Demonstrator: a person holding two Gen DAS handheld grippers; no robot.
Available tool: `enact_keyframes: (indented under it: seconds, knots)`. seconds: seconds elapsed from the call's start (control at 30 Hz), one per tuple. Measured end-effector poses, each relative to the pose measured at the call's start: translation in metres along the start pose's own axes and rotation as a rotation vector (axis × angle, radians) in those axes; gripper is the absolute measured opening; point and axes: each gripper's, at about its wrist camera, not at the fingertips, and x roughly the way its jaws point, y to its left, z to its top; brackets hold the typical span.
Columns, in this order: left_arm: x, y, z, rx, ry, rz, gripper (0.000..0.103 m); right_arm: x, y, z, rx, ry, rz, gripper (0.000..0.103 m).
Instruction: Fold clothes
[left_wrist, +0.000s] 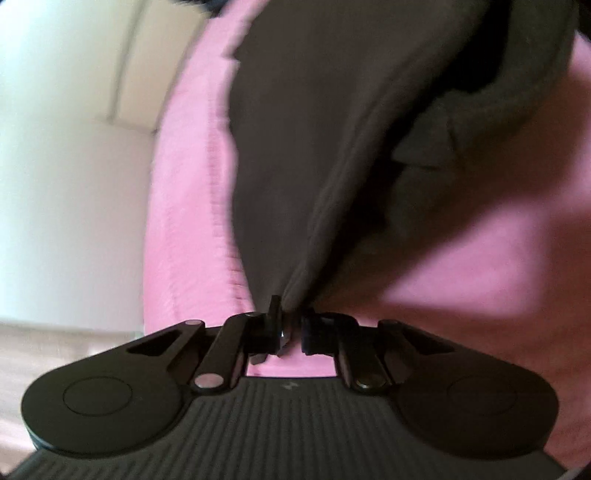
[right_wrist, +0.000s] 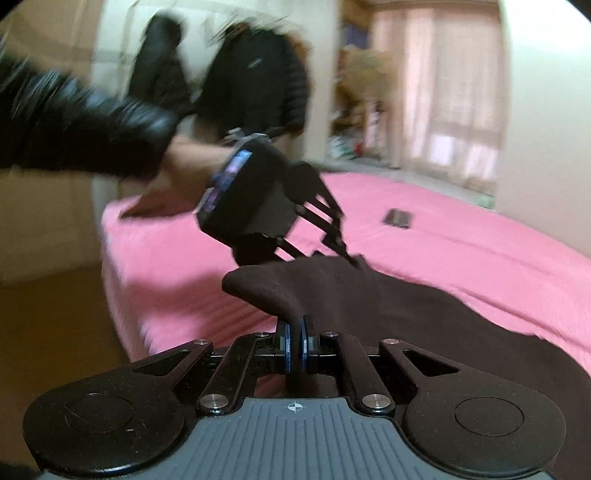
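Right gripper (right_wrist: 294, 341): nearest item in the right wrist view; jaws drawn narrow, pinched on an edge of the dark garment (right_wrist: 424, 317), with cloth bunched between the blue-trimmed pads.

Left gripper (left_wrist: 290, 325): nearest item in the left wrist view; jaws likewise drawn close, nipping a gathered corner of the same garment, which fanned away from the pinch in taut creases. In the right wrist view this gripper's tips met the garment's farther raised edge, the holding hand (right_wrist: 184, 158) and dark sleeve (right_wrist: 74, 118) behind it.

Dark garment: a dark brown, matt, thin piece, partly lifted at both pinched edges, the rest lying on the pink bedcover (right_wrist: 461, 236). Judged light, soft and limp; it would sag between two holds and crumple if gathered. Best taken at corners or hems, held well apart so the edge stayed straight. How far the folding stood could not be told.

Pink bedcover: fleecy, likely to drag on the cloth.

Small dark flat object (right_wrist: 398, 218): farther along the bed, well apart from the garment.

Dark jackets (right_wrist: 255, 74): hanging by the far wall, blurred.
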Motion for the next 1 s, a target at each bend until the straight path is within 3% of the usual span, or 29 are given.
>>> enact_keyframes:
  seconds: [0.1, 0.2, 0.37, 0.5, 0.57, 0.63, 0.7, 0.73, 0.8, 0.87, 0.9, 0.93, 1.0]
  knots:
    - [-0.008, 0.037, 0.033, -0.011, -0.029, 0.069, 0.007, -0.046, -0.024, -0.001, 0.109, -0.076, -0.082, 0.004]
    - [-0.011, 0.078, 0.089, 0.001, -0.091, 0.128, 0.007, -0.102, -0.050, -0.010, 0.231, -0.159, -0.197, 0.004]
    - [0.022, 0.115, 0.197, 0.111, -0.189, 0.134, 0.007, -0.166, -0.099, -0.055, 0.482, -0.201, -0.362, 0.003]
    - [0.085, 0.100, 0.271, 0.170, -0.243, 0.048, 0.009, -0.182, -0.143, -0.120, 0.759, -0.156, -0.448, 0.003]
    - [0.118, 0.077, 0.297, 0.185, -0.250, -0.003, 0.011, -0.188, -0.152, -0.137, 0.833, -0.150, -0.466, 0.004]
    - [0.149, 0.056, 0.312, 0.219, -0.248, -0.038, 0.012, -0.191, -0.155, -0.147, 0.879, -0.148, -0.470, 0.004]
    - [0.164, 0.049, 0.314, 0.198, -0.241, -0.027, 0.013, -0.195, -0.156, -0.153, 0.900, -0.149, -0.472, 0.004]
    - [0.163, 0.054, 0.316, 0.146, -0.235, -0.027, 0.015, -0.193, -0.153, -0.152, 0.894, -0.149, -0.470, 0.004]
    - [0.152, 0.077, 0.305, -0.003, -0.243, -0.040, 0.035, -0.192, -0.150, -0.152, 0.901, -0.157, -0.468, 0.004]
    - [0.139, 0.102, 0.287, -0.164, -0.240, -0.055, 0.037, -0.192, -0.148, -0.153, 0.911, -0.166, -0.467, 0.005]
    - [0.132, 0.115, 0.275, -0.247, -0.233, -0.063, 0.037, -0.192, -0.147, -0.150, 0.917, -0.171, -0.466, 0.015]
    - [0.127, 0.123, 0.262, -0.316, -0.217, -0.075, 0.037, -0.191, -0.148, -0.150, 0.932, -0.177, -0.466, 0.038]
    - [0.117, 0.138, 0.237, -0.452, -0.183, -0.097, 0.037, -0.190, -0.153, -0.151, 0.964, -0.189, -0.465, 0.063]
